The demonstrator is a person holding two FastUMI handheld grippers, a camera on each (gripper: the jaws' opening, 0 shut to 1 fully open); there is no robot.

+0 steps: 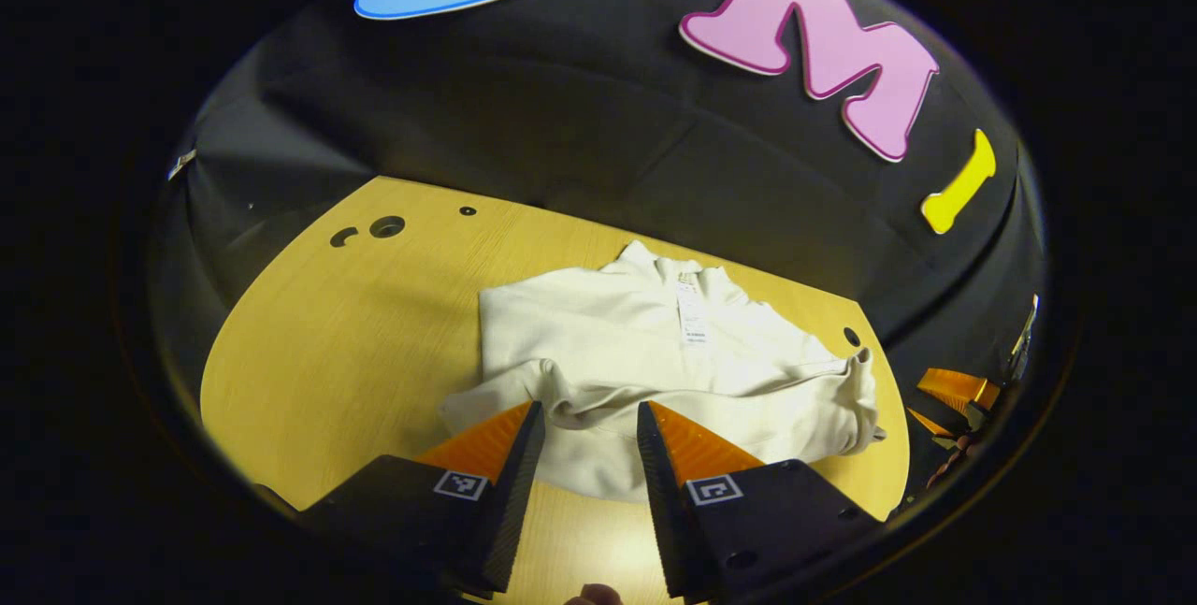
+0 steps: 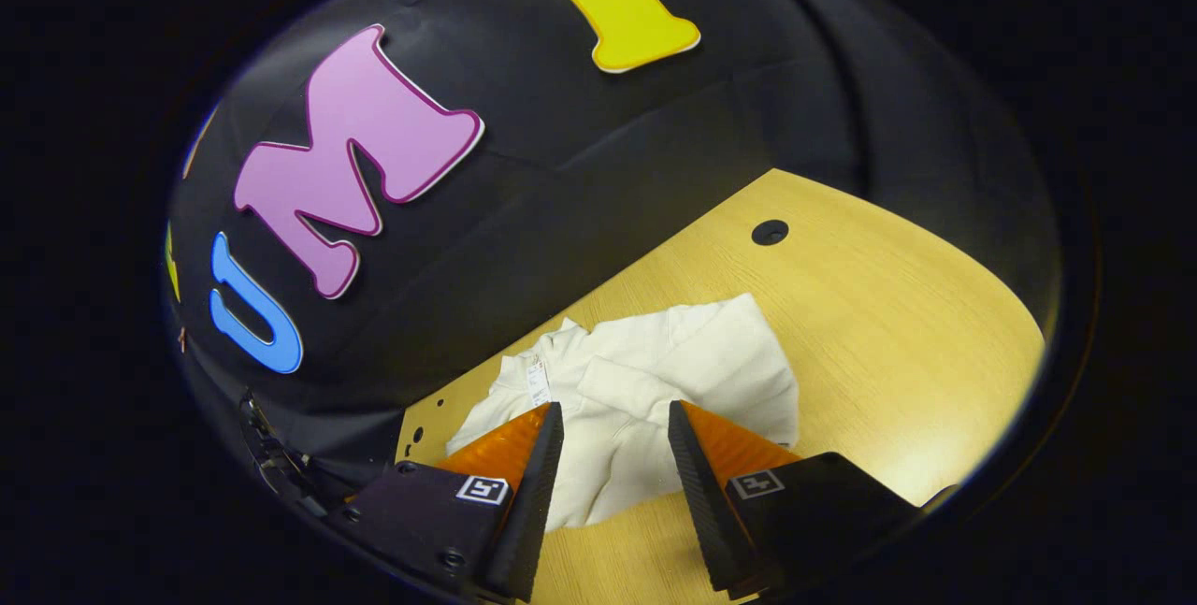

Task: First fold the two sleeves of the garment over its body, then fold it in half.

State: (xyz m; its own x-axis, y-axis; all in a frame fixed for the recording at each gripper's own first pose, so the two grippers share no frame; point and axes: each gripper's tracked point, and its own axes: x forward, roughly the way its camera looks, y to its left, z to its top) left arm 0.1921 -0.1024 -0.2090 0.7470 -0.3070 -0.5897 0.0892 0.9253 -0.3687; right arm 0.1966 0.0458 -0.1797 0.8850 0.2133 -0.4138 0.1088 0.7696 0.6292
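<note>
A cream-white garment [image 1: 655, 352] lies folded on the yellow wooden table [image 1: 346, 334], collar and label toward the booth wall. Its sleeves lie across the body as thick rolls. My left gripper [image 1: 589, 423] hovers open over the garment's near edge, nothing between its fingers. In the right gripper view the same garment [image 2: 655, 390] lies bunched ahead on the table [image 2: 898, 343]. My right gripper [image 2: 612, 423] stands open above its near part, holding nothing. The other gripper [image 1: 954, 395] shows partly at the table's right edge in the left gripper view.
Round holes pierce the tabletop: a pair [image 1: 385, 227] at the far left and one [image 2: 770, 232] near the far corner. The black cloth wall rises right behind the table. Bare wood stretches left of the garment [image 1: 318, 371] and to its right [image 2: 935, 371].
</note>
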